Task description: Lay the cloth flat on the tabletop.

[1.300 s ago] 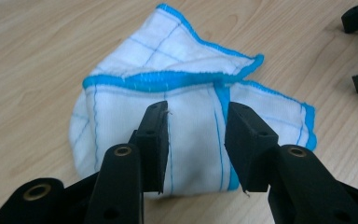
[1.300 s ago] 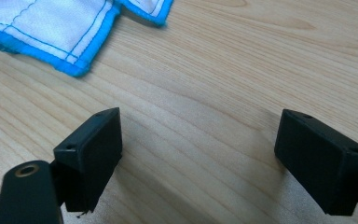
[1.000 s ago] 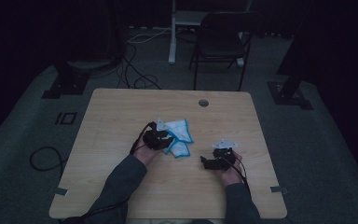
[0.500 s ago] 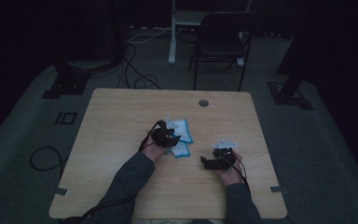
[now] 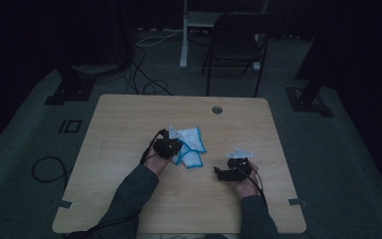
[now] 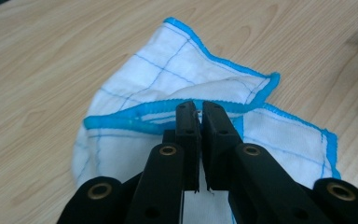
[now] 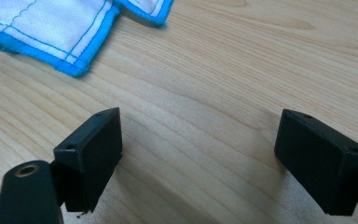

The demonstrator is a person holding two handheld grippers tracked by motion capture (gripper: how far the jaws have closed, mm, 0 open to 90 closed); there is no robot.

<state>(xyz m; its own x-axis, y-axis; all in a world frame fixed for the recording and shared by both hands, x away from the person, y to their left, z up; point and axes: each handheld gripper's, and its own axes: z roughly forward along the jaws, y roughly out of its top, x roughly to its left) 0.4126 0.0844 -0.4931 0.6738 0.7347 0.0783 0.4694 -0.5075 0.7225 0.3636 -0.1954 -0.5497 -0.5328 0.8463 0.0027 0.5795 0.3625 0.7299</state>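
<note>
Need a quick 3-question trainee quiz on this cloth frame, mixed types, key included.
1. True or false: the left tongs are shut on the blue-edged cloth.
2. The right tongs are: A) open over bare table, B) gripping the cloth, C) shut on nothing.
3. What colour are the grid lines on the cloth?

Key: 1 true, pinching its hem, the jaws having just closed. 2 A. 3 blue.
</note>
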